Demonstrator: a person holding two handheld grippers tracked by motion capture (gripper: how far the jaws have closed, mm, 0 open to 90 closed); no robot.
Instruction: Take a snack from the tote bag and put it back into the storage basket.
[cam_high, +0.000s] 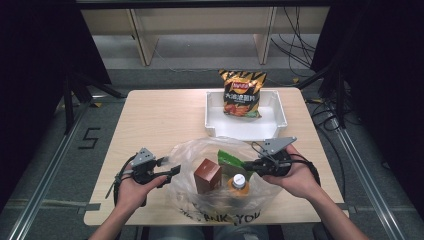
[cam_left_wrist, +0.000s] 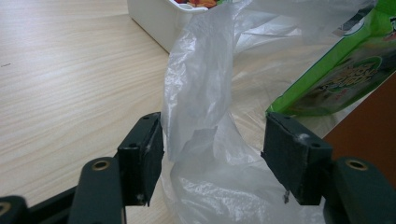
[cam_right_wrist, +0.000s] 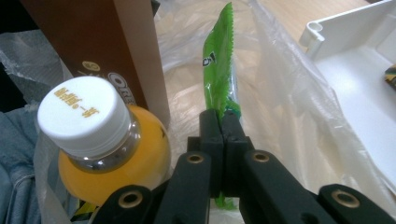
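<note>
A clear plastic bag (cam_high: 220, 175) lies open at the table's near edge, holding a brown carton (cam_high: 206, 175), an orange drink bottle (cam_high: 238, 184) with a white cap (cam_right_wrist: 81, 114), and a green snack packet (cam_high: 229, 159). My right gripper (cam_high: 248, 165) is shut on the green packet (cam_right_wrist: 219, 74) at its edge, inside the bag's mouth. My left gripper (cam_high: 169, 166) stands open at the bag's left side; a fold of the bag's plastic (cam_left_wrist: 201, 107) lies between its jaws, untouched by either pad.
A white tray (cam_high: 216, 122) stands behind the bag with an orange-and-black chip bag (cam_high: 242, 93) leaning in it. Bare wooden table (cam_high: 160, 120) stretches to the left. The tray's corner (cam_left_wrist: 154, 18) is close ahead of the left gripper.
</note>
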